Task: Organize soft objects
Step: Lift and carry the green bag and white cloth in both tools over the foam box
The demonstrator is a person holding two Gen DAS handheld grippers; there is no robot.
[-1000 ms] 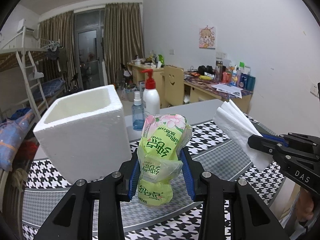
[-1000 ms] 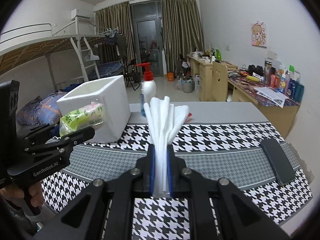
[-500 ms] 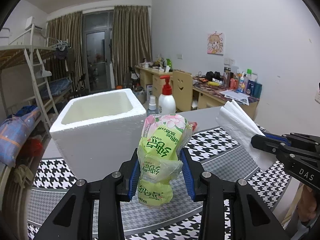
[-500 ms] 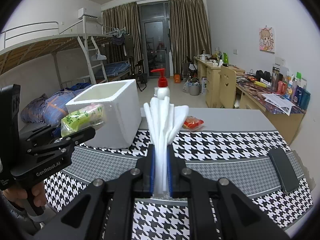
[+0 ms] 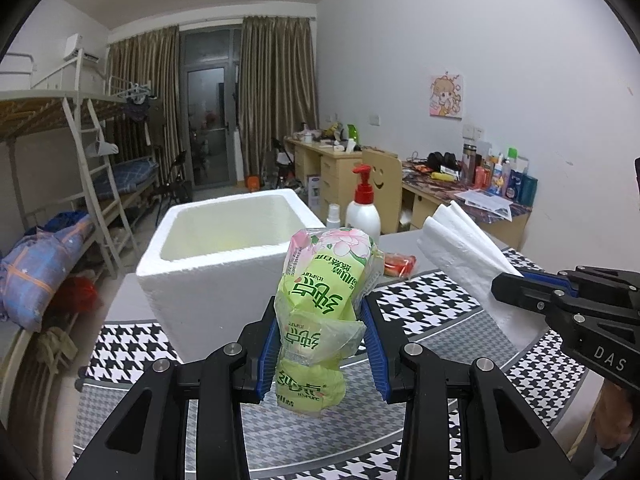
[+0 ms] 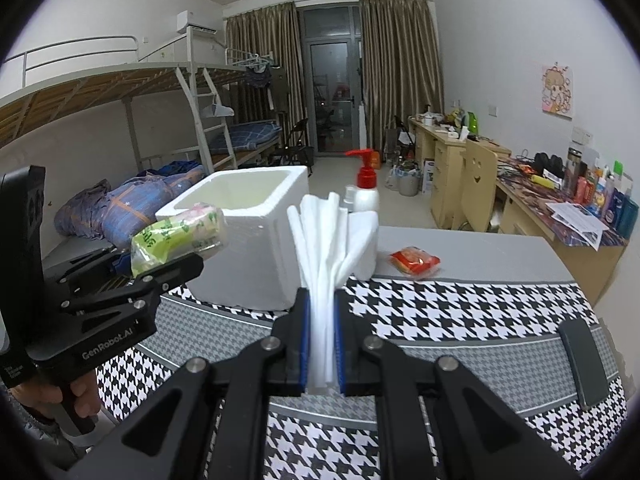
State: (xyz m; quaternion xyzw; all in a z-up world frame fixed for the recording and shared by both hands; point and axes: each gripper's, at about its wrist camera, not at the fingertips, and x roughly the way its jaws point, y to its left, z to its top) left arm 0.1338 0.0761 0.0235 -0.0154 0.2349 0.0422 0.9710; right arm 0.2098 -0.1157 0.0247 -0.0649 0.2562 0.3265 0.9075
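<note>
Tissue pack (image 5: pixel 320 304), green w/ pink flower print, is pinched around its middle by the left gripper (image 5: pixel 323 354); the blue pads press in so much that the soft pack bulges above and below the jaws. It hangs in the air over the front part of the worktop (image 5: pixel 432 312), just before the white foam box (image 5: pixel 224 264). The right gripper (image 6: pixel 321 344) has its jaws almost fully closed on a thin stack of folded white paper towels (image 6: pixel 328 240), which fan out upward because only the lower end is squeezed.

Both soft things are held high, approx. at the level of the box rim, I think so they can pass over the wall and drop inside; the box mouth is open upward and looks empty as far as one can see. The box stands toward the far left part of the worktop, on the border of the houndstooth cloth. Behind it are a pump bottle (image 6: pixel 366 192) and a small spray bottle (image 5: pixel 333 216). A red snack packet (image 6: pixel 415 261) lies on the bare grey zone at the far edge, maybe the next soft item. A dark flat phone-like thing (image 6: pixel 580 364) lies near the right edge, well apart.
</note>
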